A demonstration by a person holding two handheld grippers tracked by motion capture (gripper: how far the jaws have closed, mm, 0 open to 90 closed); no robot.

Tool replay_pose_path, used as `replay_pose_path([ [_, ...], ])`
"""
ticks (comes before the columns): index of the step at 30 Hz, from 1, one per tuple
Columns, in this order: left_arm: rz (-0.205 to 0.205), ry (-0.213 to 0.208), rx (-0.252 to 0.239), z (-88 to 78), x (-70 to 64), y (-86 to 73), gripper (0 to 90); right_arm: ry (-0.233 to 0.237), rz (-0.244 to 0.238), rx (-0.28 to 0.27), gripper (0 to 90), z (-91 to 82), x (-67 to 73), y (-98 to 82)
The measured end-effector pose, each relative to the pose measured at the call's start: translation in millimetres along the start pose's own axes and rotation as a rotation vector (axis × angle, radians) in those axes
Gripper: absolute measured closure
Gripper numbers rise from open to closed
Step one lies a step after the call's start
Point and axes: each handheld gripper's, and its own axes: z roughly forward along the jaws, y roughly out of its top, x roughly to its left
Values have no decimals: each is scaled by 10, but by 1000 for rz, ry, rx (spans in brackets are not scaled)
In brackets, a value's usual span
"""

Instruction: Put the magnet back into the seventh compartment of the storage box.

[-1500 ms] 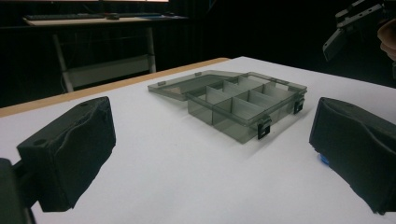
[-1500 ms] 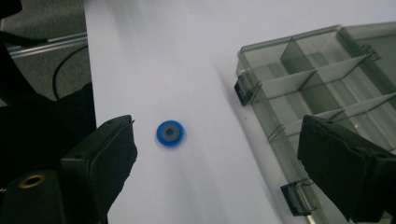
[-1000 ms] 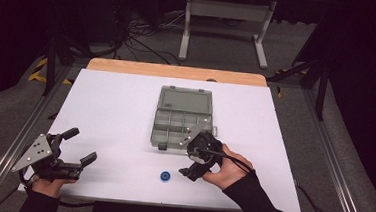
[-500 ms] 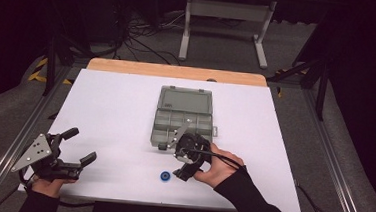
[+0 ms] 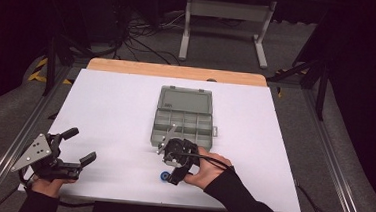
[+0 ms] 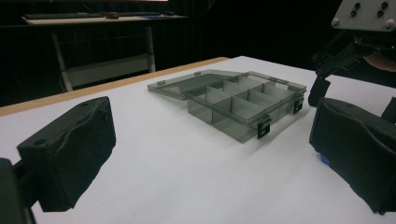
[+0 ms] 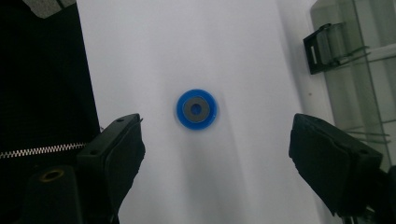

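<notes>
A small blue ring with a grey centre [image 7: 196,108] lies flat on the white table [image 5: 115,111], near the front edge [image 5: 163,176]. My right gripper [image 5: 169,164] hangs close over it and points down. Its jaws [image 7: 215,133] are open and have just been closing a little. The ring lies just ahead of the pads, which do not touch it. An open grey compartment box [image 5: 184,121] sits just behind the right hand. My left gripper [image 5: 83,145] rests at the front left, wide open [image 6: 212,140] and holding nothing.
The box's clear lid [image 5: 186,100] lies flat behind its compartments, and black latches [image 7: 322,46] stick out at its front wall. A wooden strip [image 5: 178,71] edges the table's far side. In the left gripper view the box [image 6: 243,105] stands ahead.
The right gripper has moved left and down from the box's front edge to hover over the blue ring. The left gripper has not moved.
</notes>
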Motion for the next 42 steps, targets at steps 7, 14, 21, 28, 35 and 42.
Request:
replay_pose_path([
  [7,-2,1,0,-2,2,0,9,20,-12,20,182,132,11,37],
  [14,-7,0,1,1,4,-3,8,43,-28,48,199,256,38,60],
  [21,-8,0,1,1,4,-3,9,51,-23,66,215,344,58,75],
  [28,-8,1,0,-1,5,-2,8,53,-32,85,229,433,69,92],
  [35,-8,1,0,0,7,-4,8,36,-41,75,387,455,68,104],
  [42,-9,-2,1,2,5,-4,9,6,-61,69,527,457,80,111],
])
